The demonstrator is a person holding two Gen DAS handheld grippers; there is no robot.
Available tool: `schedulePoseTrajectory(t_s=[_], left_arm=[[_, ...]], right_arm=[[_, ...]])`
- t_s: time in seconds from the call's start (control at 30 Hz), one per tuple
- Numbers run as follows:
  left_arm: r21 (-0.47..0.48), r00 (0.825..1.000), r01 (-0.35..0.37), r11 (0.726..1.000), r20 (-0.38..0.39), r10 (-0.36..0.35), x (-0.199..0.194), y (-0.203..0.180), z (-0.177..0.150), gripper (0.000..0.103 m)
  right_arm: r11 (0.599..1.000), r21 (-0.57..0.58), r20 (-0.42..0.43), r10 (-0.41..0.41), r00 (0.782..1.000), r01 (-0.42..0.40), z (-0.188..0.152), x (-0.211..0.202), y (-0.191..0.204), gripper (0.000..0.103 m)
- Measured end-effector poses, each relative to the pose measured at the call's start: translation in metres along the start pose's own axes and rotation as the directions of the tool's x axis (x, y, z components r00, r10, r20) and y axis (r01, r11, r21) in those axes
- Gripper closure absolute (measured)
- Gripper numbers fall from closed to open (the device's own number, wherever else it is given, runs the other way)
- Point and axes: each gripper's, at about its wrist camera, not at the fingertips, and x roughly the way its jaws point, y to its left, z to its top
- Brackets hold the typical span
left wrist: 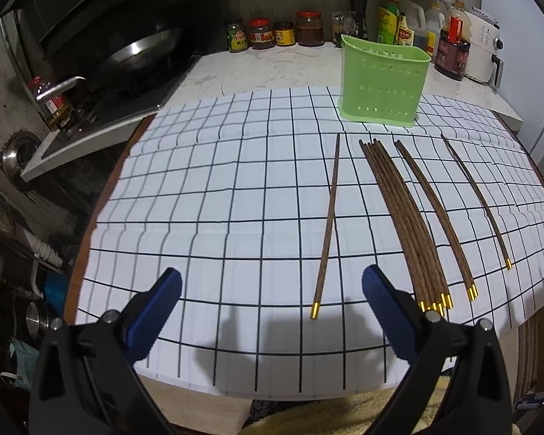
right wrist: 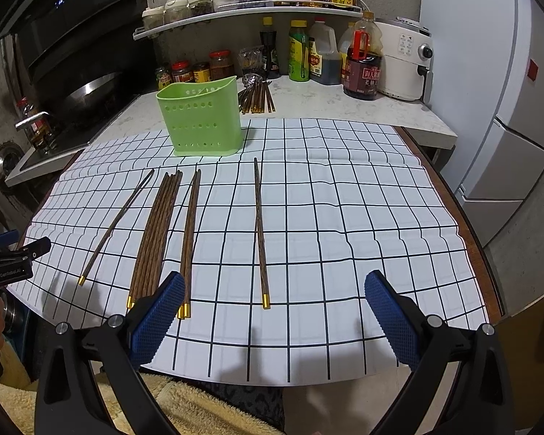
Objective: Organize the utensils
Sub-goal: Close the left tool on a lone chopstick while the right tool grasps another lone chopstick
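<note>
Dark wooden chopsticks (right wrist: 152,232) with gold-capped ends lie in four separate groups on the grid-patterned cloth (right wrist: 344,217), and a perforated green holder (right wrist: 199,119) stands upright above them in the frame. The right hand-held gripper (right wrist: 275,308) hangs spread wide and empty at lower centre, one pair (right wrist: 260,232) lying between its blue fingers (right wrist: 159,315). The left hand-held gripper (left wrist: 272,308) is likewise wide open, a single chopstick (left wrist: 328,224) lying just above its gap.

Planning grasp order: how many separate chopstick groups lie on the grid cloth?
4: a single stick farthest left, a big bundle, a pair, and another pair farthest right. Exact stick counts unclear.
</note>
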Motion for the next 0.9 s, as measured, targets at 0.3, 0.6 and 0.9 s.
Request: schedulePoseTrajectory(t_s=[0.3,0.6,0.9], left_arm=[[0.003,0.996,0.088,0.996,-0.018,-0.088,0.036,-0.007,-0.002,0.006],[-0.010,0.994,0.105,0.994,-0.035,-0.105,0.070,-0.013,0.000,0.006],[0.021,0.994,0.101,0.995,-0.049,-0.100,0.083,-0.017,-0.001,0.006]], right_arm=[[1.000,0.012,0.062,0.000,0.998,-0.001,-0.005,0.027,-0.006,0.006],[0.998,-0.061,0.002,0.000,1.000,0.000,-0.014,0.073,0.006,0.007],[0.996,-0.080,-0.026,0.027,0.999,-0.029,-0.017,0.104,0.013,0.014]])
